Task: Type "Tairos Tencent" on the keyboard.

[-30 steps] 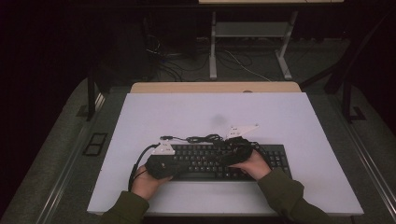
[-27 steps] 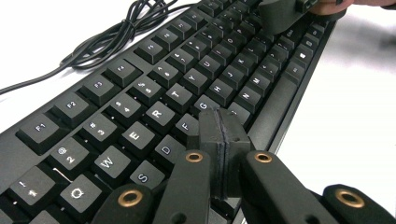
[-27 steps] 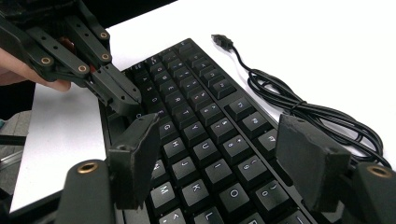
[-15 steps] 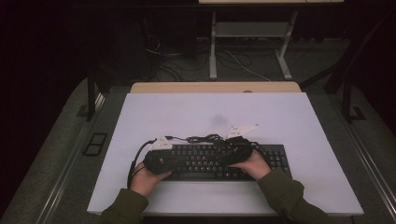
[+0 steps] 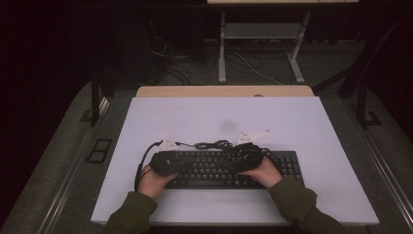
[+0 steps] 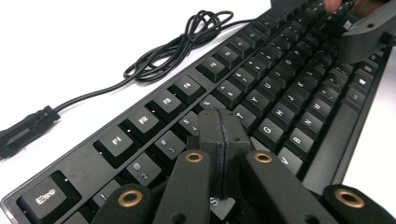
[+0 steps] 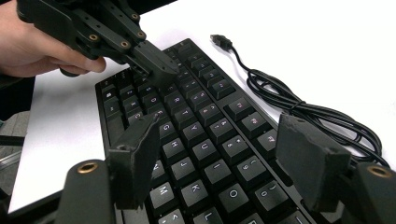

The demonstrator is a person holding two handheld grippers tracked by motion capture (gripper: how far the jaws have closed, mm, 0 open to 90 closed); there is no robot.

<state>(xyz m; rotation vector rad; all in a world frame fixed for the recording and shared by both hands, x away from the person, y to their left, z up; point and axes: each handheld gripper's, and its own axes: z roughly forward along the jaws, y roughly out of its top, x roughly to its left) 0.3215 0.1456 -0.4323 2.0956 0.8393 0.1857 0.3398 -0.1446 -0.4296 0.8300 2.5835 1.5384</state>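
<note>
Two grippers hover over a black keyboard (image 5: 229, 168) lying near the front edge of the white table (image 5: 302, 126), its long axis running left to right. Left gripper (image 6: 223, 140) has its jaws pressed together, perhaps touching the keys; right gripper (image 7: 224, 161) holds its jaws apart above them. The keyboard's coiled cable (image 5: 212, 145) lies just behind it.
</note>
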